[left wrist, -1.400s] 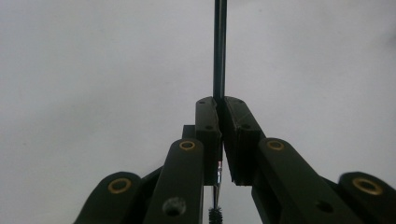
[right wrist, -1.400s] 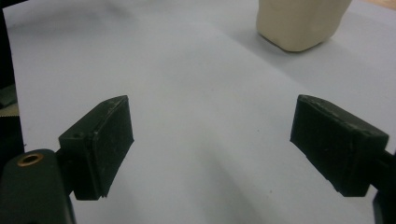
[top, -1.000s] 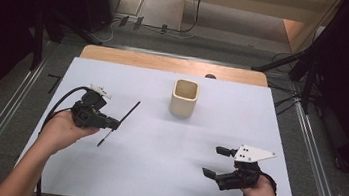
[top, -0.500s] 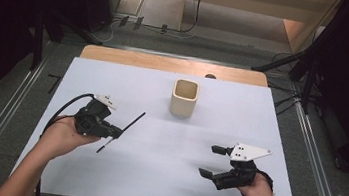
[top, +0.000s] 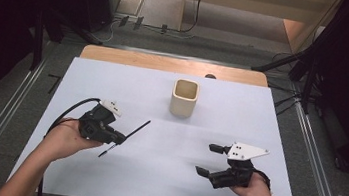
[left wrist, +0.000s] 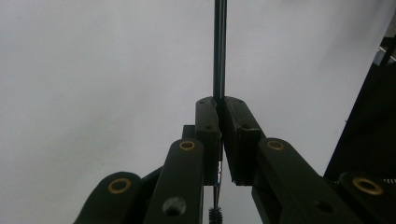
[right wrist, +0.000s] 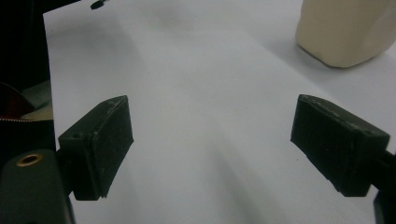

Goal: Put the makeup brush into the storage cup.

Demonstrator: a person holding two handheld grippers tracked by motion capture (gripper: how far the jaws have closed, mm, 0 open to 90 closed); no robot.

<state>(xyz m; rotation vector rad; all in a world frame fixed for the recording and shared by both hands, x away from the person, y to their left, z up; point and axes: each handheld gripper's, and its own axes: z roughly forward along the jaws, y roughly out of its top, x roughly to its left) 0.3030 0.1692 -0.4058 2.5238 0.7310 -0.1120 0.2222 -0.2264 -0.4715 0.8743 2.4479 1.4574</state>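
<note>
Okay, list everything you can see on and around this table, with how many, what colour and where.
Cup: one, cream, upright on the far middle of the sheet.
Thin brush: one, black, clamped in the left hand-held gripper, sticking out both sides above the sheet.
White sheet: one, covers most of the table.
Wooden tabletop: one, tan, bare strip at the far edge.
Small dark knob: one, on the wooden strip.
Metal floor rails: two, grey, either side of the table.
Left hand-held gripper: one, black, left of centre, shut on the brush.
Right hand-held gripper: one, black with grey plate, near right, jaws open and empty.
Hands: two, near edge.
</note>
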